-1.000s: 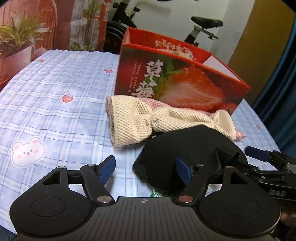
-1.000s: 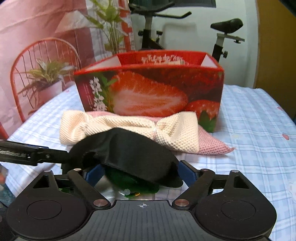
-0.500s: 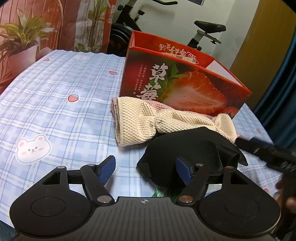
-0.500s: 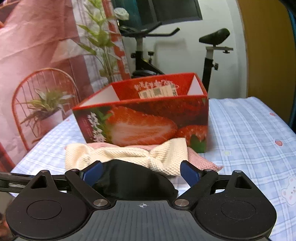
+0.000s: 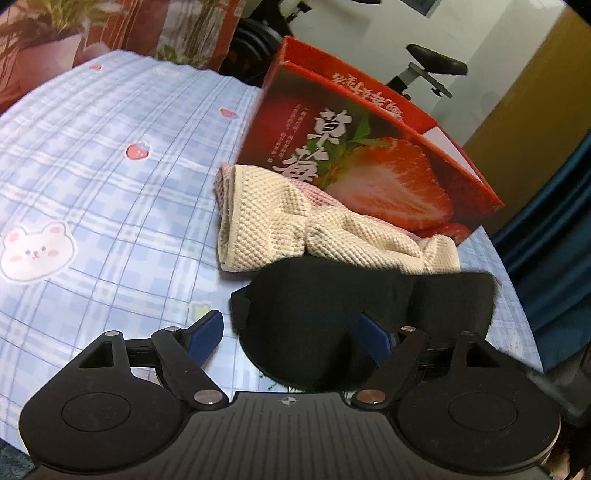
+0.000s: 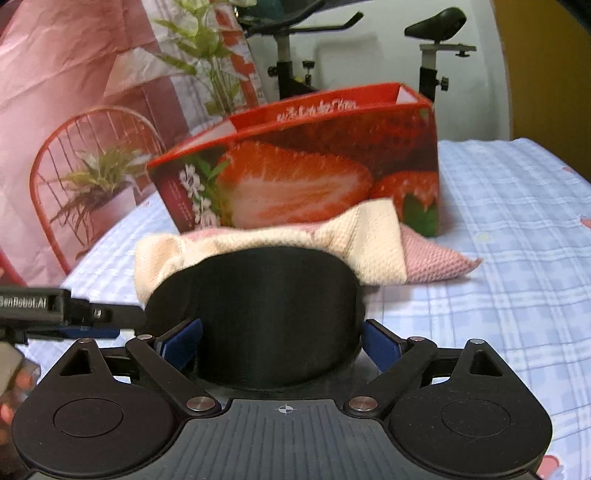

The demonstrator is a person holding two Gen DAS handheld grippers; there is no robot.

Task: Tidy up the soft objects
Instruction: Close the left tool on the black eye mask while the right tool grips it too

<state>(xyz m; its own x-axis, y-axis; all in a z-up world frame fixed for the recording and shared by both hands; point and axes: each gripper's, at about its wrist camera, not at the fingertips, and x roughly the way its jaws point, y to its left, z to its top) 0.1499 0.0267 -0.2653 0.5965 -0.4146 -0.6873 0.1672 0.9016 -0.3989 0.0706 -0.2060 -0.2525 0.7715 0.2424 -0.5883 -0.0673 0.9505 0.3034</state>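
1. Your left gripper (image 5: 291, 334) is spread wide, with its blue pads far apart. The left pad (image 5: 207, 330) sits over bare tablecloth, and the right pad (image 5: 375, 336) is in front of the black cloth (image 5: 314, 314). Nothing is pinched between them.
2. Your right gripper (image 6: 282, 341) is also spread wide. The black cloth (image 6: 266, 306) bulges up between its two blue pads, filling the gap. You cannot tell from this view whether either pad actually presses on it.
3. The black cloth lies on the blue checked tablecloth (image 5: 103, 155), close in front of both grippers. Its far edge overlaps the cream towel (image 5: 280, 221).
4. The cream towel, bunched in the middle like a bow, lies on top of a pink towel (image 6: 432, 254). A corner of the pink towel sticks out to the right in the right wrist view.
5. Both towels rest against the front wall of the red strawberry box (image 5: 369, 158), which stands open at the top, behind the cloths.
6. In the right wrist view, part of your left gripper reaches in from the left edge, just beside the black cloth.
7. An exercise bike (image 6: 432, 33) and a red wire chair (image 6: 48, 158) stand beyond the table.
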